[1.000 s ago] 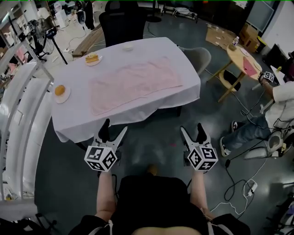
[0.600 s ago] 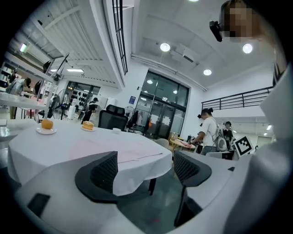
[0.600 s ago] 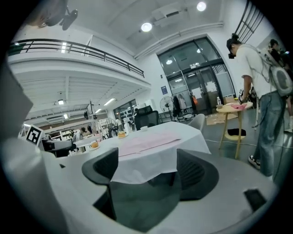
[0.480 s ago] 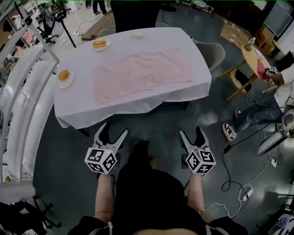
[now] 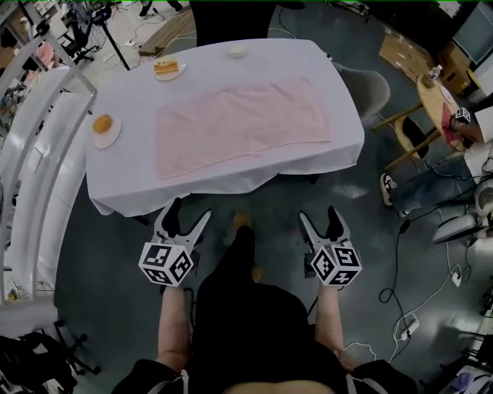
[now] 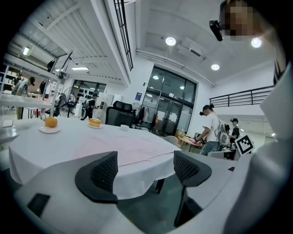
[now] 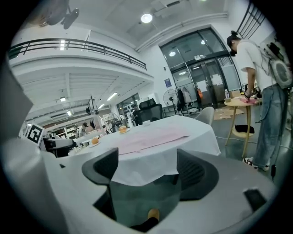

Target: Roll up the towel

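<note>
hovering short of the table (image 5: 115,181), left tool (image 5: 190,212) and right tool (image 5: 319,214) both spread, empty; pink towel (image 5: 243,123) flat

The white cloth (image 5: 115,192) hides the surface's legs. The head view's top edge cuts off the dark chair (image 5: 231,19), its right edge the person (image 5: 431,188). The white dish (image 5: 237,52) is too small to tell cup from bowl. The left gripper (image 5: 191,212) and right gripper (image 5: 318,214) hide the hands holding them.

A pink towel (image 5: 243,123) lies flat on the white-clothed table (image 5: 223,185), upper centre; a plate (image 5: 105,132) holding something orange sits at its left edge; below the near edge, the left gripper (image 5: 190,212) and right gripper (image 5: 318,215) hover, jaws spread, empty.
</note>
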